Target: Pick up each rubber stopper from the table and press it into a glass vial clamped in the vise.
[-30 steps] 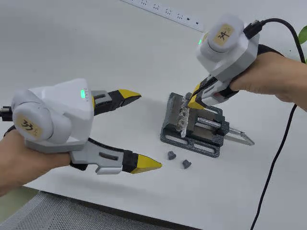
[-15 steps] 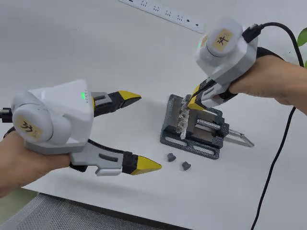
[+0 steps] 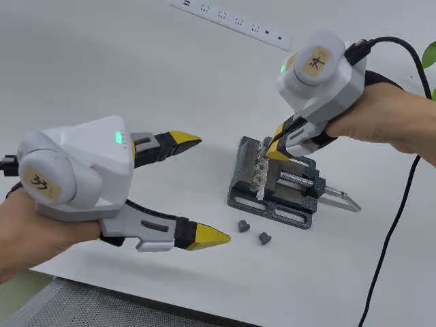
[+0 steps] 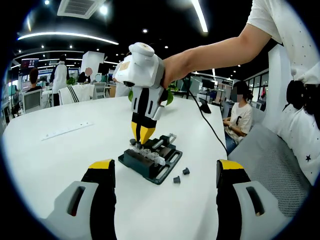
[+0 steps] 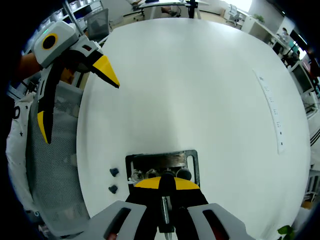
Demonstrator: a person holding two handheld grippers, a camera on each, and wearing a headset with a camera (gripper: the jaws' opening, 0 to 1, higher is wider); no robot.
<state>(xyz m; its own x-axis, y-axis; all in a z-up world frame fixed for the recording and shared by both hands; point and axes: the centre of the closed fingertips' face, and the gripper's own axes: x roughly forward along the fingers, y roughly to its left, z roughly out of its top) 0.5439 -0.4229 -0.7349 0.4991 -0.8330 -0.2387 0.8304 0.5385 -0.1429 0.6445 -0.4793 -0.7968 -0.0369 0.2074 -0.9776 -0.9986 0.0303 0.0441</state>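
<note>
White laminate tabletop (image 3: 136, 82) carries a dark grey metal vise (image 3: 272, 208) toward its near edge in the head view, with a row of clear glass vials (image 3: 261, 169) clamped in it. The right gripper (image 3: 276, 151) hangs over that row with its yellow-tipped jaws together; I cannot tell whether they pinch anything. Two small dark grey rubber stoppers (image 3: 242, 225) lie loose just beside the vise, nearer the near edge. The left gripper (image 3: 211, 189) hovers well apart, jaws spread wide and empty.

From the left gripper view, the vise (image 4: 150, 160) sits between the spread jaws.

From the right gripper view, the closed tips hide the middle vials (image 5: 145, 175).

Pressing blind like that, an off-centre push could crack a vial or flick a stopper aside.

Tan stickers on both grippers bear handwritten marks; the left one looks like "33", the right one I cannot read.
</note>
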